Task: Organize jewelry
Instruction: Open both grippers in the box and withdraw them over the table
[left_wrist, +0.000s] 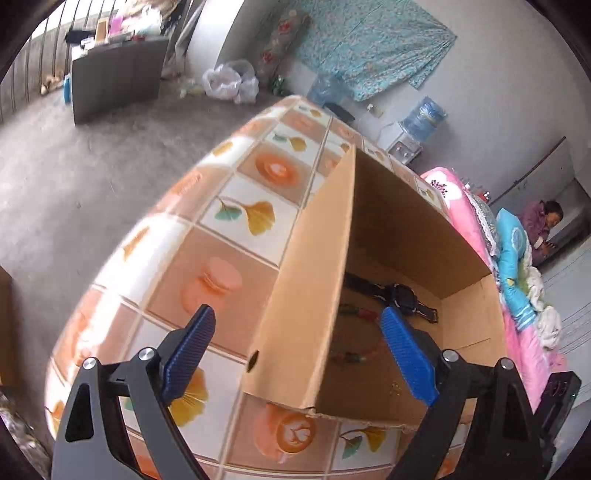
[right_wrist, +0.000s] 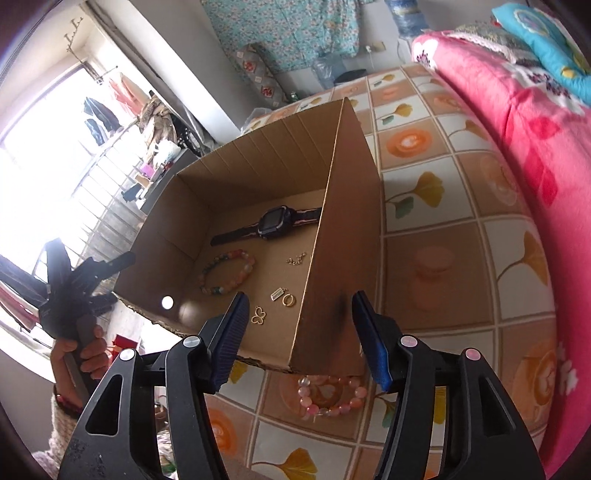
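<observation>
Right gripper spread wide, empty, above pink bead bracelet. Left gripper likewise gaping. Cardboard box wall probably blocks the descent; beads may roll.

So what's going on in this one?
A person with a hand-held gripper in each hand is sorting jewelry into an open cardboard box on a tiled floral tablecloth. Already inside: a black smartwatch, a multicoloured beaded bracelet and small gold pieces. A pink beaded bracelet lies outside, below the open, empty right hand-held gripper. The left hand-held gripper is open too.
</observation>
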